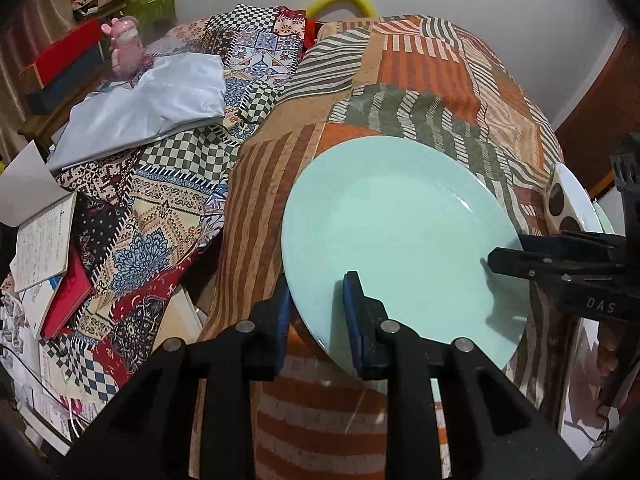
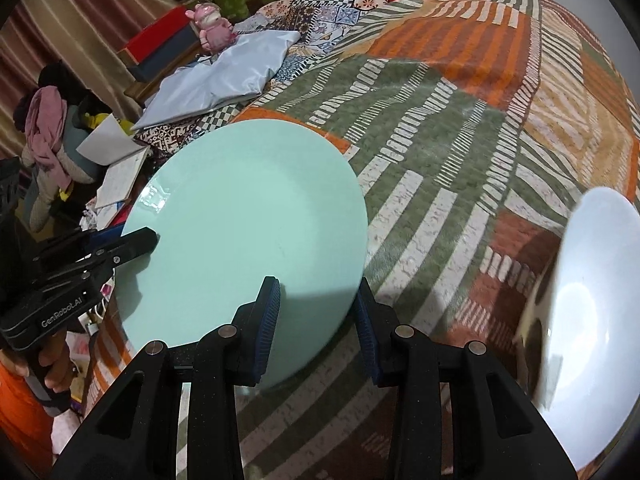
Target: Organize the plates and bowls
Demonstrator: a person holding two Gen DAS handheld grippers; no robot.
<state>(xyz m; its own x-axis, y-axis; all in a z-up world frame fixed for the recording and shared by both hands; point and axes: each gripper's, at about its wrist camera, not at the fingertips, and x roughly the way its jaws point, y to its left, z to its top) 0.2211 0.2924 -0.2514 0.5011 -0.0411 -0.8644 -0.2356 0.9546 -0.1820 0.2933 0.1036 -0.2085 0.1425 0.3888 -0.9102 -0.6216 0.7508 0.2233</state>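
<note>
Over the patchwork cover [image 2: 460, 128] you carry the mint plate [image 2: 248, 232], left gripper [image 1: 316, 312] and right gripper [image 2: 318, 312] both pinching its rim; next, probably stack it with the white plate [image 2: 592, 320].

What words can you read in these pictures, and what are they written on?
"GenRobot.AI": on the body of the left gripper, seen from the right wrist.
"DAS": on the body of the right gripper, seen from the left wrist; the edge of the picture may cut it short.
Handwriting in the open notebook: too small to read.

Mint-green plate [image 1: 400, 232] tilted above patterned cloth; white bowl [image 2: 592, 320] nearby.
</note>
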